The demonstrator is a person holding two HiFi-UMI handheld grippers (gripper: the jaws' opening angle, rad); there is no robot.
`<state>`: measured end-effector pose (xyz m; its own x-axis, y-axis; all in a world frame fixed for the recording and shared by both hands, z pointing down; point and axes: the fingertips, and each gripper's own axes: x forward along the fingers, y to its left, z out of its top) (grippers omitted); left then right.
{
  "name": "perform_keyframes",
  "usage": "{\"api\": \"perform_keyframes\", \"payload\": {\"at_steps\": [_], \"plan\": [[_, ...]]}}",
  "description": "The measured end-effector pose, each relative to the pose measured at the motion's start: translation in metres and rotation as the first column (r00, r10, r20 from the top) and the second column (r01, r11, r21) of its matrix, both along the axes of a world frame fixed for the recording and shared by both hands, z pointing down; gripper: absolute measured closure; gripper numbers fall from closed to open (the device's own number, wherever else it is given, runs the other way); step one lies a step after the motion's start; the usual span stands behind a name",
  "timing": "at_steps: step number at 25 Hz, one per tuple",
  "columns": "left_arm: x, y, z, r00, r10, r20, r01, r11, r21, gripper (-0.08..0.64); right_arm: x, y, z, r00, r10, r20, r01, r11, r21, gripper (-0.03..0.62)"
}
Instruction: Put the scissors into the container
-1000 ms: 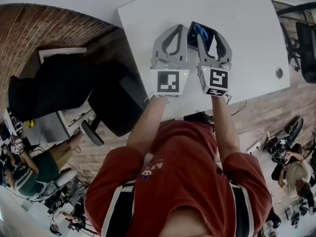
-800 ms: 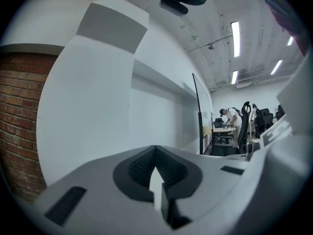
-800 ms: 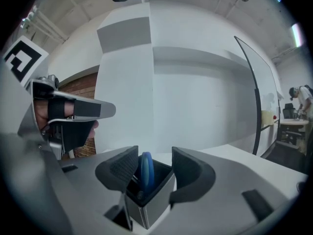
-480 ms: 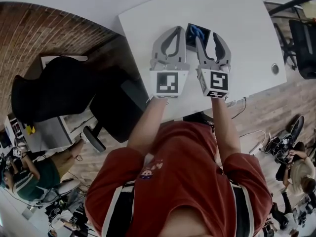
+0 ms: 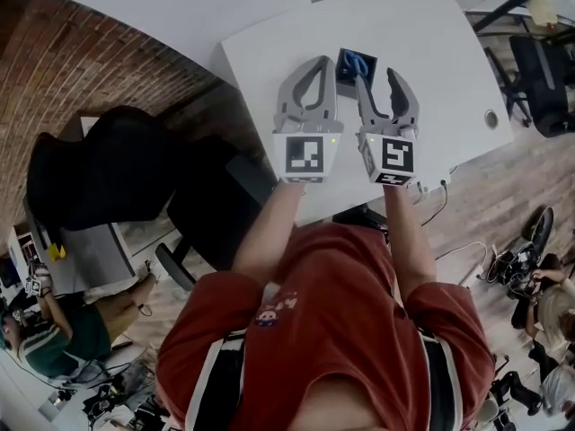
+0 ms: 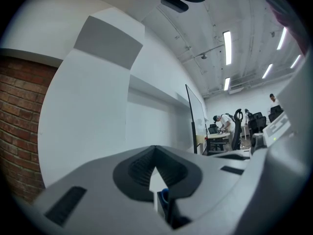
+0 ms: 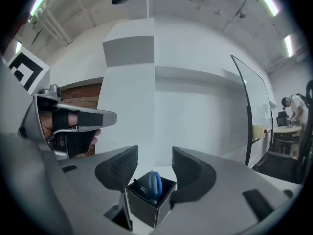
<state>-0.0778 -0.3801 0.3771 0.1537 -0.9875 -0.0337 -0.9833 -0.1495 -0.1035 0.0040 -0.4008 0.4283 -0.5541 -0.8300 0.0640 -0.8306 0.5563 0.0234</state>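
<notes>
**Closing out: scissors already sitting in the box**

Judging this as the final step: seeing the blue-handled scissors [image 7: 152,182] standing handles-up inside the small black square container [image 7: 146,207] on the white surface [image 5: 431,52]. Holding the right claw [image 7: 154,163] with jaws apart and nothing between them, just short of the container. Holding the left claw [image 6: 155,151] with jaws together, empty, alongside. Probably needing only to draw both claws away without knocking the container. Spotting one thin dark item beside the scissors, too small to name.
</notes>
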Motion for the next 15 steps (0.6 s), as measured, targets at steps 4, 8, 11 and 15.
{"api": "perform_keyframes", "payload": {"at_steps": [4,8,11,15], "plan": [[-0.001,0.011,-0.013,1.000,0.012,-0.010,-0.012,1.000,0.027,0.548,0.000,0.014,-0.015,1.000,0.015,0.002,-0.015,0.999,0.032,0.380],[-0.002,0.024,-0.022,0.999,0.038,0.000,-0.038,0.998,0.049,0.548,0.000,0.029,-0.032,0.999,0.036,0.004,-0.036,0.997,0.069,0.380],[-0.005,0.034,-0.025,0.999,0.053,-0.008,-0.053,0.997,0.048,0.548,0.000,0.042,-0.044,0.998,0.058,0.004,-0.058,0.993,0.098,0.380],[-0.005,0.046,-0.027,0.996,0.094,0.008,-0.095,0.994,0.057,0.548,0.001,0.059,-0.064,0.996,0.088,0.009,-0.089,0.985,0.149,0.380]]}}
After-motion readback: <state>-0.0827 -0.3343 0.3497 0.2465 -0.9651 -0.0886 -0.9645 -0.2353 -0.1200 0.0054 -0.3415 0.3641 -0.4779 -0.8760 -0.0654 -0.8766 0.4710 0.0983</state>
